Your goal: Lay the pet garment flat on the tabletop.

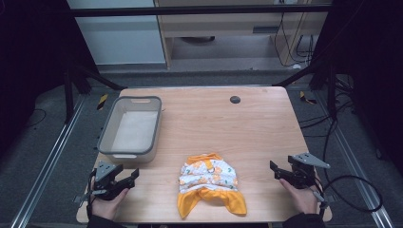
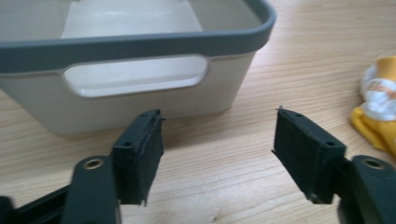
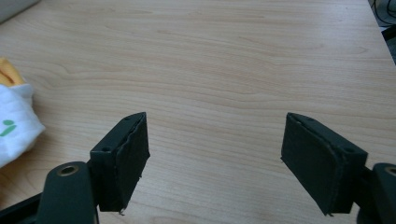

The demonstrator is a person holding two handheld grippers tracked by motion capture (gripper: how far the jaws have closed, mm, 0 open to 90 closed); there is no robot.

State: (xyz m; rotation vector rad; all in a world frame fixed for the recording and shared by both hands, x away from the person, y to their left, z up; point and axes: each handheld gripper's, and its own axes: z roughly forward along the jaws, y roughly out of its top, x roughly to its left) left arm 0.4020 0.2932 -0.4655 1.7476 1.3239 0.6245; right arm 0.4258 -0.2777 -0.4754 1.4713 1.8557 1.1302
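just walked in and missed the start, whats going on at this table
A person sits at a wooden table with a two-jaw gripper in each hand. The left gripper and the right gripper are both open and hold nothing. Between them lies a small orange and white printed garment, crumpled and untouched. A grey-rimmed bin stands at the table's left, just beyond the left gripper, and looks empty. Nothing is being handled at this moment.

Wood table (image 1: 247, 128), grey floor (image 1: 43, 142), dark surrounds, cabinet (image 1: 228, 28) behind.
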